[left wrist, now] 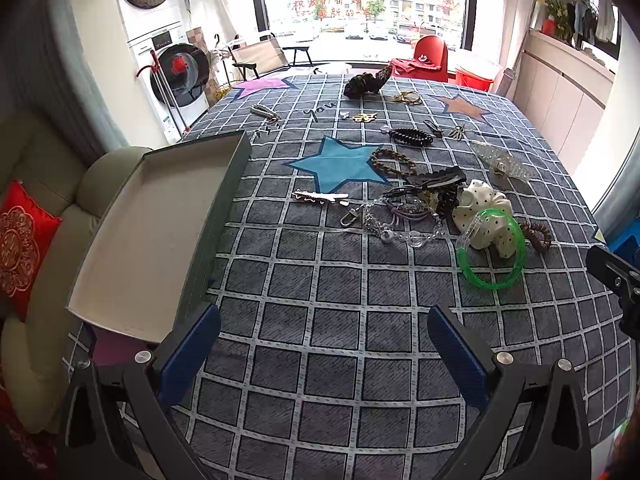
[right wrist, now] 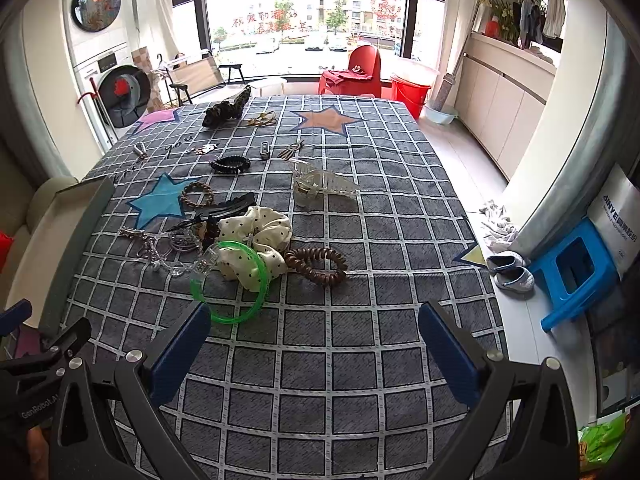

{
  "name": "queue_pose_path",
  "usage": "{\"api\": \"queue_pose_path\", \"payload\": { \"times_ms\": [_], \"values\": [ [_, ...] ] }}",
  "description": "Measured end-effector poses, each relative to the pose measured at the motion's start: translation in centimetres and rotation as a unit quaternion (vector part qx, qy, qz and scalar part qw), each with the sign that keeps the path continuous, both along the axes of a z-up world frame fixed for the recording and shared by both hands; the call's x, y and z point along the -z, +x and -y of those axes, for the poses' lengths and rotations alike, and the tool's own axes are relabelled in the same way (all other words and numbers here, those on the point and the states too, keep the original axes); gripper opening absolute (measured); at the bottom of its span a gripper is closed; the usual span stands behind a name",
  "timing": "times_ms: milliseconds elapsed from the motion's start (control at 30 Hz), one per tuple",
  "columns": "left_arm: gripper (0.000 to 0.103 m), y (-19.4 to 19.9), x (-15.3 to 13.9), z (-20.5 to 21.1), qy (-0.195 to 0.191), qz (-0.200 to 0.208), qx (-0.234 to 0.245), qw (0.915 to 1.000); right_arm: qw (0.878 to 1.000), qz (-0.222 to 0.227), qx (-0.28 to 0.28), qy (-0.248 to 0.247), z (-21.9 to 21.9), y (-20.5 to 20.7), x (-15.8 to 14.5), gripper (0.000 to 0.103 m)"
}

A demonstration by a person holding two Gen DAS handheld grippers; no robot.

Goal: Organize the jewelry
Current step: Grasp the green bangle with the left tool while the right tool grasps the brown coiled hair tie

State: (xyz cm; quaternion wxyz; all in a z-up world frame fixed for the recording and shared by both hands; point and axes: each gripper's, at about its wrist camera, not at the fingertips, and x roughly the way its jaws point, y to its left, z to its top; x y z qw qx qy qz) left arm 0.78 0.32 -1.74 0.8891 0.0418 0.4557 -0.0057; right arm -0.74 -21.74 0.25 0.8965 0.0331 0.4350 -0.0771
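Jewelry and hair pieces lie scattered on a grey checked tablecloth [left wrist: 320,320]. A green bangle [left wrist: 493,276] leans on a white dotted scrunchie [left wrist: 486,216], beside a brown coil tie [left wrist: 538,236]. The bangle [right wrist: 256,280], scrunchie [right wrist: 256,232] and coil tie [right wrist: 316,266] also show in the right wrist view. An empty grey box [left wrist: 152,232] with a white inside stands at the table's left edge. My left gripper [left wrist: 324,354] is open and empty above the near cloth. My right gripper [right wrist: 316,350] is open and empty, just short of the bangle.
Further back lie a clear claw clip [right wrist: 320,186], a black coil tie [right wrist: 230,165], a braided bracelet [left wrist: 394,162], a silver hair clip [left wrist: 320,197] and a dark scrunchie [left wrist: 366,82]. A beige sofa [left wrist: 48,208] is left of the table. A blue stool [right wrist: 576,272] and shoes [right wrist: 512,272] are at the right.
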Motion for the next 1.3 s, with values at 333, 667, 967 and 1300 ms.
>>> {"api": "queue_pose_path", "payload": {
  "times_ms": [333, 667, 967, 1300],
  "values": [
    [0.103, 0.9, 1.6, 0.6, -0.019, -0.028, 0.014, 0.9993, 1.0, -0.007, 0.017, 0.003, 1.9, 0.4, 0.9, 0.103],
    [0.103, 2.7, 3.2, 1.5, -0.045, -0.044, 0.036, 0.9974, 1.0, -0.023, 0.018, 0.007, 3.8, 1.7, 3.0, 0.103],
    [0.103, 4.8, 4.8, 5.4, -0.082, -0.063, 0.095, 0.99, 0.999, -0.031, -0.025, 0.015, 4.8, 3.9, 5.3, 0.098],
    [0.094, 6.5, 6.1, 7.7, -0.098, -0.084, 0.105, 0.9861, 0.993, -0.053, -0.089, 0.055, 5.4, 7.6, 8.1, 0.077]
  ]
}}
